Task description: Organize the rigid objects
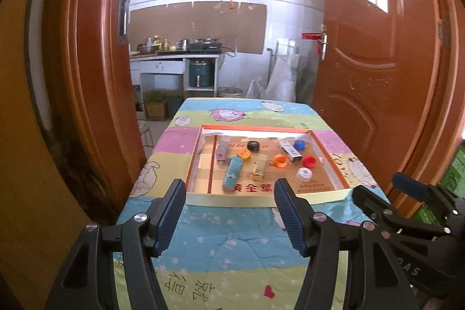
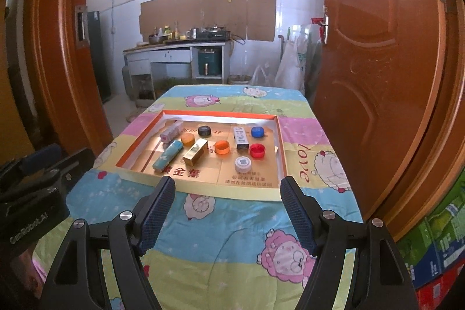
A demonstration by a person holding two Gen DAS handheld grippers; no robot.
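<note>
Orange-rimmed and shallow, the cardboard tray (image 2: 279, 141) sits on a cartoon-print quilt (image 2: 221, 225) over the table, holding a teal tube (image 2: 168, 155), a gold box (image 2: 195, 152), a pink box (image 2: 171, 133), a white box (image 2: 241, 138) and loose caps: black (image 2: 205, 131), blue (image 2: 257, 132), red (image 2: 257, 150), white (image 2: 243, 164) and two orange (image 2: 222, 148). Both the left gripper (image 1: 229, 215) and the right gripper (image 2: 226, 212) hang over the quilt short of the tray's near wall, jaws spread wide with nothing between them. An open brown door (image 2: 377, 63) stands close along the table's right side, and a kitchen counter (image 2: 174, 44) lies well beyond.
</note>
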